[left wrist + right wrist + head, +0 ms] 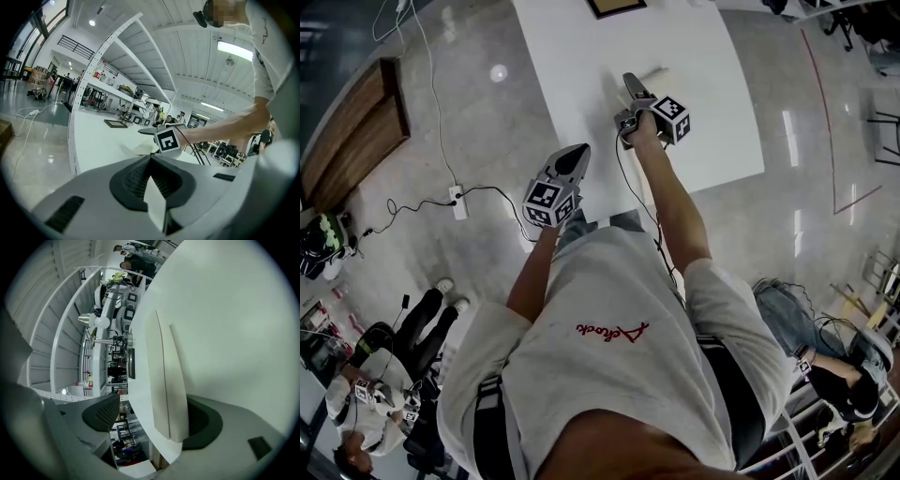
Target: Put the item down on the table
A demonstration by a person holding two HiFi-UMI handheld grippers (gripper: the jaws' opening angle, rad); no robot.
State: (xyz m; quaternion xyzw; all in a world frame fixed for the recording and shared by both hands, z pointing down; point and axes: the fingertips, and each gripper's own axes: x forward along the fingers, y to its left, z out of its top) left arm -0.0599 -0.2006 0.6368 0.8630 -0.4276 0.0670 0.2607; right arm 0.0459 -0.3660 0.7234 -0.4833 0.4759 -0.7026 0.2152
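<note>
Head camera above, claw cameras low.
Head view looks steeply down; all three views share the white tabletop (698, 98).

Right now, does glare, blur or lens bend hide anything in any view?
Head view: edges bend strongly; the white item barely shows against the white table; glare spot on the floor. Left gripper view: dark corners, bright ceiling lamp. Right gripper view: tilted sideways, same pale item, low contrast.

The item (166, 380) lies on the table (581, 56) between the jaws of the right gripper (631, 82), inside the near edge. The left gripper (578, 153) hangs by its near-left corner; a frame (616, 7) lies at its far edge.
</note>
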